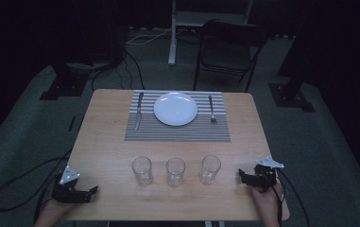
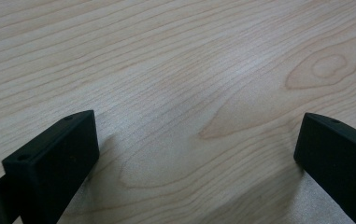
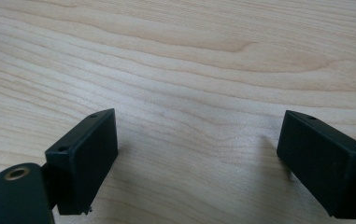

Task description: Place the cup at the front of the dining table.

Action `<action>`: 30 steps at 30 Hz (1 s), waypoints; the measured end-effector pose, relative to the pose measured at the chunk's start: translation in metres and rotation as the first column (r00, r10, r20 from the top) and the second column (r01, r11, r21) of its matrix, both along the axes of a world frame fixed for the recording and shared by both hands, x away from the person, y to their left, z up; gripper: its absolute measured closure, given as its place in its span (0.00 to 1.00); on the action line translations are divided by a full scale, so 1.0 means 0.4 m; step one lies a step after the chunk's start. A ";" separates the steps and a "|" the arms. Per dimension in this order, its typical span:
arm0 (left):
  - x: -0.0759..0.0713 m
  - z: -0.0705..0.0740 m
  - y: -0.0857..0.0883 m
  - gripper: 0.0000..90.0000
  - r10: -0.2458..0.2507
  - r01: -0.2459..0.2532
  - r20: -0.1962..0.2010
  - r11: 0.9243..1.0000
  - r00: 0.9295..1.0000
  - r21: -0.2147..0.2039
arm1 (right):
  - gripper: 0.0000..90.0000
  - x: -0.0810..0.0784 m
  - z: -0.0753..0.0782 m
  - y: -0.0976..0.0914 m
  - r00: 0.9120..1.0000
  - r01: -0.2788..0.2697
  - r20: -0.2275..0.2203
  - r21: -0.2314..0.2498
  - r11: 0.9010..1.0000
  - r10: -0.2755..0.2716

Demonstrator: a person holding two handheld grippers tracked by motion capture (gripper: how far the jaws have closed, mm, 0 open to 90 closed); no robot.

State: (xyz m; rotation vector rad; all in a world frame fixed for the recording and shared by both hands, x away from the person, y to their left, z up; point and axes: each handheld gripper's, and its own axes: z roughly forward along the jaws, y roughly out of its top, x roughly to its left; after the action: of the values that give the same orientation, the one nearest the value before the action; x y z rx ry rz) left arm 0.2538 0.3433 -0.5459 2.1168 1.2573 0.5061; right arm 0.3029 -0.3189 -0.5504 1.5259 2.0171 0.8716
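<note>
Three clear glasses stand in a row near the front of the wooden table (image 1: pixel 107 142): a left glass (image 1: pixel 141 170), a middle glass (image 1: pixel 175 171) and a right glass (image 1: pixel 210 169). Behind them a white plate (image 1: pixel 175 109) sits on a striped placemat (image 1: pixel 177 135), with a knife (image 1: pixel 139 111) to its left and a fork (image 1: pixel 212 109) to its right. My left gripper (image 1: pixel 94 190) rests at the front left corner, jaws wide apart over bare wood (image 2: pixel 199 135). My right gripper (image 1: pixel 240 176) rests at the front right, also open over bare wood (image 3: pixel 196 135). Nothing lies between either pair of jaws.
A dark folding chair (image 1: pixel 227 49) stands beyond the table's far edge. Stand bases (image 1: pixel 64 85) and cables (image 1: pixel 21 179) lie on the grey floor to the left, and another base (image 1: pixel 291 97) stands to the right.
</note>
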 end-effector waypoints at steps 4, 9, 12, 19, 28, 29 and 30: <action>0.000 0.004 -0.003 0.01 0.011 -0.011 -0.014 1.000 1.000 0.007 | 0.13 0.000 0.000 0.000 1.000 0.000 -0.001 0.000 1.000 0.000; -0.006 0.008 -0.006 0.04 0.008 -0.008 -0.021 1.000 1.000 0.006 | 0.14 0.000 0.000 0.000 1.000 0.000 0.000 0.000 1.000 0.000; -0.010 0.012 -0.011 0.04 -0.018 0.018 -0.037 1.000 0.999 -0.007 | 0.13 0.000 0.000 0.000 1.000 0.000 0.000 0.000 1.000 0.000; -0.012 0.025 -0.022 0.04 -0.035 0.034 -0.031 0.999 0.999 -0.037 | 0.14 0.000 0.000 0.000 1.000 0.000 0.000 0.000 1.000 0.000; -0.020 0.059 -0.055 0.04 -0.101 0.101 0.001 0.992 0.995 -0.070 | 0.14 0.000 0.000 0.001 1.000 0.001 0.000 0.000 1.000 -0.001; -0.019 0.064 -0.058 0.04 -0.104 0.103 -0.002 0.992 0.995 -0.068 | 0.13 0.000 0.000 0.000 1.000 0.000 0.000 0.000 1.000 0.000; -0.018 0.068 -0.060 0.04 -0.107 0.108 0.005 0.992 0.994 -0.068 | 0.13 0.000 0.000 0.000 1.000 0.000 0.000 0.000 1.000 0.000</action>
State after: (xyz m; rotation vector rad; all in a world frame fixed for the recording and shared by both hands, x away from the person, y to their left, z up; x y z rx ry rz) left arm 0.2465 0.3193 -0.5187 2.1132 1.1364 0.4125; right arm 0.3028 -0.3187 -0.5504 1.5261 2.0165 0.8715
